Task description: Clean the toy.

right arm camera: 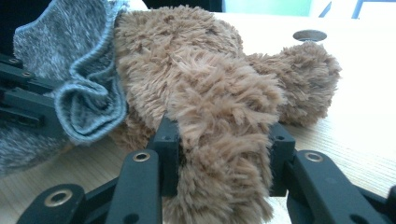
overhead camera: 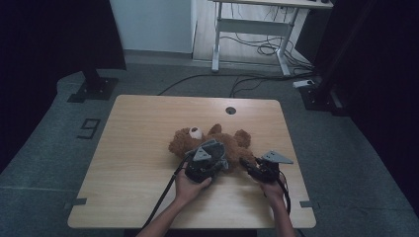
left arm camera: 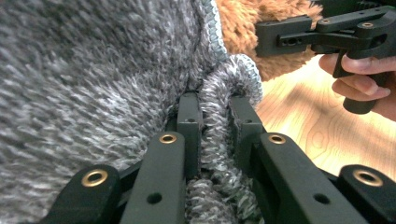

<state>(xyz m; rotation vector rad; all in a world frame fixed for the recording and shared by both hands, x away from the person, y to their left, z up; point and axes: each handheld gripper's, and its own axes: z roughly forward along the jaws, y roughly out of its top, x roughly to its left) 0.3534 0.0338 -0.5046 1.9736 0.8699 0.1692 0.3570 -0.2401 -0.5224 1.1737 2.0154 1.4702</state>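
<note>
A brown teddy bear [overhead camera: 217,140] lies mid-desk [overhead camera: 128,148]; left gripper [left arm camera: 215,121] pinches its grey knit sweater's [left arm camera: 93,70] hem, right gripper [right arm camera: 219,140] clamps a plush leg; both look soft, light, stretchy; grip edges and limbs.

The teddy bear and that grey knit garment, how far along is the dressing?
Partly done, by the look of it. The grey knit garment already covers the upper body of the teddy bear. In hand: the left gripper pinches the garment's hem, and the right gripper clamps a brown leg. Left: the lower body and legs are bare fur, so the hem still needs pulling down.
</note>
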